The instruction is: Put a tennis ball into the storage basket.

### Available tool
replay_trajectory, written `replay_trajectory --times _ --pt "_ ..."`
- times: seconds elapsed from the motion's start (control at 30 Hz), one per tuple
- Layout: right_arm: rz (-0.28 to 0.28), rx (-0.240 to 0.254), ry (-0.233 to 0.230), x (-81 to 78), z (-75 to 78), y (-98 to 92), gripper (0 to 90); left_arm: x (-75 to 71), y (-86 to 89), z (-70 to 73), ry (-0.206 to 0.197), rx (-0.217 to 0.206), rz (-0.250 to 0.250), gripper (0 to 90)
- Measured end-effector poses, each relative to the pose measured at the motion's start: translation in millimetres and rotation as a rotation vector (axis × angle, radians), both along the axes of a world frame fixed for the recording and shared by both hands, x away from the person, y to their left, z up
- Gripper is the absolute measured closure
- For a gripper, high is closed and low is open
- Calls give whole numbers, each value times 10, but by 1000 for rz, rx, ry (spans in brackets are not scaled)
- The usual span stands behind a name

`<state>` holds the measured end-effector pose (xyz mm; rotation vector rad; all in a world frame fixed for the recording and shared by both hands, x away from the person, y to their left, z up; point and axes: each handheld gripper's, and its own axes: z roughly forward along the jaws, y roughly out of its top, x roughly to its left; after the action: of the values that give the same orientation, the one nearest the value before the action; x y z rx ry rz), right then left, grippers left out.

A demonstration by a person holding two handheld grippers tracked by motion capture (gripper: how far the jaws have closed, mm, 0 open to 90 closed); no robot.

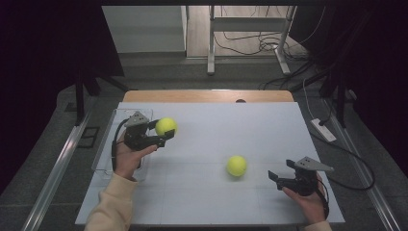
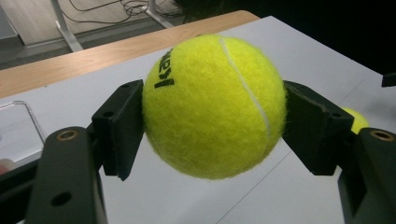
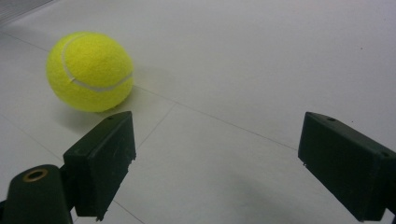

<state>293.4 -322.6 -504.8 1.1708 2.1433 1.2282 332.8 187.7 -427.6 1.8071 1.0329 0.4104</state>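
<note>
High view: my left gripper (image 1: pixel 163 131) holds one tennis ball (image 1: pixel 166 126) clamped between its jaws, lifted near the left edge of the white table (image 1: pixel 216 130), just beside a clear tray (image 1: pixel 103 154) at that edge. The second ball (image 1: pixel 236 165) rests on the board right of centre — open surface lies all round it. My right gripper (image 1: pixel 281 177) sits near the right edge, jaws spread wide, nothing between them. Beyond the far wooden rim lie grey floor, cables and a metal stand.

Left gripper view: both pads press the ball (image 2: pixel 215 105); its white seam runs top to bottom, black lettering faces the left pad.

Right gripper view: the loose ball (image 3: pixel 89 71) lies ahead to the left, apart from my jaws — a round thing, no long axis.
</note>
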Motion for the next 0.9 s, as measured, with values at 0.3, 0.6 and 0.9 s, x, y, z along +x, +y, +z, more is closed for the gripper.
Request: replay_trajectory --times 0.3,0.6,0.9 --pt "1 4 -2 0 -3 -2 109 7 71 26 -4 1 25 273" --pt "0 0 0 -2 -1 1 109 9 150 53 -8 4 49 273" --pt "0 -1 1 -3 0 5 109 35 211 55 -5 14 74 273"
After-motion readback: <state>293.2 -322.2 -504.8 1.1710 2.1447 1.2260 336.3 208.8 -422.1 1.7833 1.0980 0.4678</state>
